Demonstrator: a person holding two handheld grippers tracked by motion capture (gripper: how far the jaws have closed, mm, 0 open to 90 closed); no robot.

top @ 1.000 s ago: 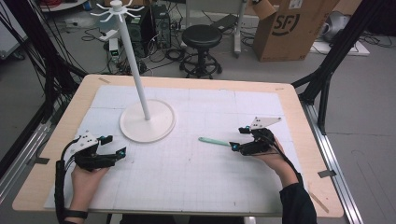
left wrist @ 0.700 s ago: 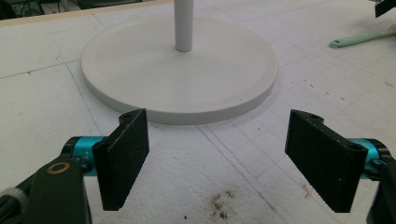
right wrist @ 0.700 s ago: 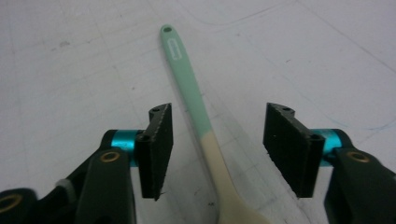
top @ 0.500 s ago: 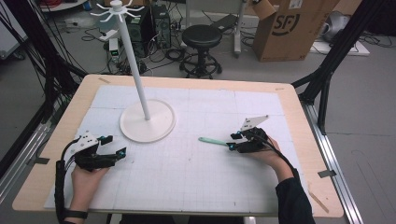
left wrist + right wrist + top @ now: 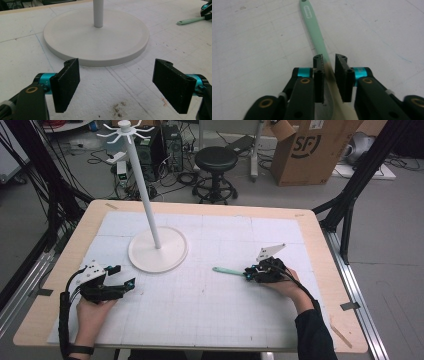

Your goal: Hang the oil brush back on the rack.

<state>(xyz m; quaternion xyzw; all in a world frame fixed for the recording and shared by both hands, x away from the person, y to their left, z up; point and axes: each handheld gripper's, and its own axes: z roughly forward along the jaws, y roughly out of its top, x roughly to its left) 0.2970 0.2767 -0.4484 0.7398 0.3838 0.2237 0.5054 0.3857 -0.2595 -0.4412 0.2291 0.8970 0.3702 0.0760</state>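
High view: two hand-held grippers work one white surface (image 5: 210, 310). The left hand-held gripper (image 5: 122, 282) sits near the surface's left front, just short of the one white stand (image 5: 158, 251), whose single pole rises from a round base to a ring of hooks at the top. The right hand-held gripper (image 5: 248, 273) lies at the right, its tips at one end of the one mint-green spatula (image 5: 227, 270), which lies flat on the surface, well right of the stand's base. Behind the surface stand one black stool (image 5: 216, 160) and one cardboard box (image 5: 312, 150).

Left gripper view: the left hand-held gripper (image 5: 116, 85) has its two black jaws spread wide apart with bare surface between them. One round stand base (image 5: 96, 40) lies just ahead, and the spatula's green handle (image 5: 191, 20) shows far off at the upper right.

Right gripper view: the right hand-held gripper (image 5: 329, 77) has its two jaws drawn close on either side of the spatula (image 5: 315, 32), having just been closing. The one pale blade runs between the two pads and the green handle points away; a thin gap shows beside the blade, so a firm clamp cannot be told.
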